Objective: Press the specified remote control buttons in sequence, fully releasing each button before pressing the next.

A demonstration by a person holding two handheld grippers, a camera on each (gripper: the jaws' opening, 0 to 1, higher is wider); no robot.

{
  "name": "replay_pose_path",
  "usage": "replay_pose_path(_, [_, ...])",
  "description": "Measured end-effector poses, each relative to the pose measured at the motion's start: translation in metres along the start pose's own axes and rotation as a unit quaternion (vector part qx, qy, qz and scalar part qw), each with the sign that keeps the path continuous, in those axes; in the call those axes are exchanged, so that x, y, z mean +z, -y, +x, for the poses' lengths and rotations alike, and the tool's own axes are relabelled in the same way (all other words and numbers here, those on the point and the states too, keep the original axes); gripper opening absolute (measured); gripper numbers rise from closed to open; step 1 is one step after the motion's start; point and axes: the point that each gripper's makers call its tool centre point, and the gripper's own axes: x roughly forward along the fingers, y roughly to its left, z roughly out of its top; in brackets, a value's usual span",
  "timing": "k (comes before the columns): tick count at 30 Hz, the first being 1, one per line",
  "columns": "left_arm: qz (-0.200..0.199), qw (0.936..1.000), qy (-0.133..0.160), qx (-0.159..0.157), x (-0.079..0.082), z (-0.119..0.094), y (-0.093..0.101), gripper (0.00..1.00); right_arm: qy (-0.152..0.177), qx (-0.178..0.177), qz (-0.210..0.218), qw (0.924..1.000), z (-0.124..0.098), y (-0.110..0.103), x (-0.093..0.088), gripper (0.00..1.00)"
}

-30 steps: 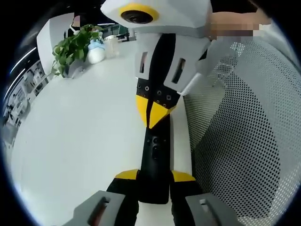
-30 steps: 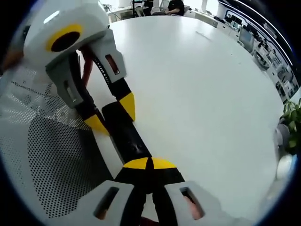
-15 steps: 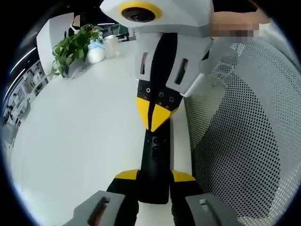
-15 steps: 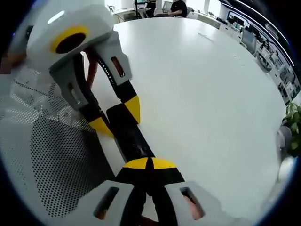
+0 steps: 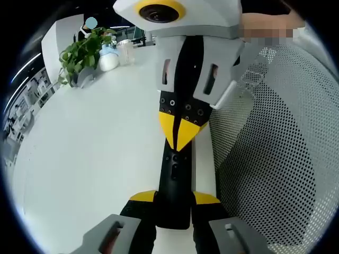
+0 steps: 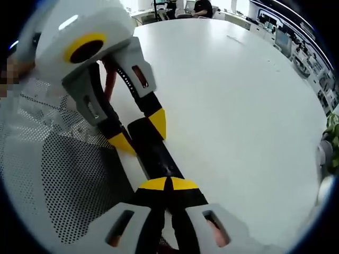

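A slim black remote (image 5: pixel 175 177) lies lengthwise above the white table's edge, its near end clamped between the yellow fingertips of my left gripper (image 5: pixel 175 197), which is shut on it. My right gripper (image 5: pixel 179 142) comes down from the top with its yellow tips shut together, their point resting on the remote's upper face near the small buttons. In the right gripper view the remote (image 6: pixel 154 152) runs from my shut right gripper (image 6: pixel 168 183) up to my left gripper (image 6: pixel 142 133), which grips its far end.
The white table (image 5: pixel 95 137) spreads to the left, with a potted plant (image 5: pixel 79 53) and a white bottle (image 5: pixel 108 58) at its far corner. A perforated white mesh chair back (image 5: pixel 275 159) stands close beside the remote. People sit at the far end (image 6: pixel 201 6).
My right gripper has slid a little further along the remote toward my left gripper. The left gripper's hold on the remote is unchanged.
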Motion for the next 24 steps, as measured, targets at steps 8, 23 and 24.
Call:
replay_pose_path(8, [-0.001,1.0000,0.001,0.000,-0.0002,0.0002,0.0001,0.24,-0.003,0.001,0.001,1.0000,-0.0002,-0.0008,-0.0007,0.00])
replay_pose_path(23, [-0.002,1.0000,0.001,0.001,0.0000,0.0007,-0.0002,0.24,0.008,-0.004,-0.064,0.9979,0.0017,-0.0025,-0.0013,0.00])
replay_pose_path(24, [-0.002,1.0000,0.001,0.001,-0.0001,0.0006,-0.0001,0.24,0.008,-0.003,-0.064,0.9979,0.0018,-0.0024,-0.0013,0.00])
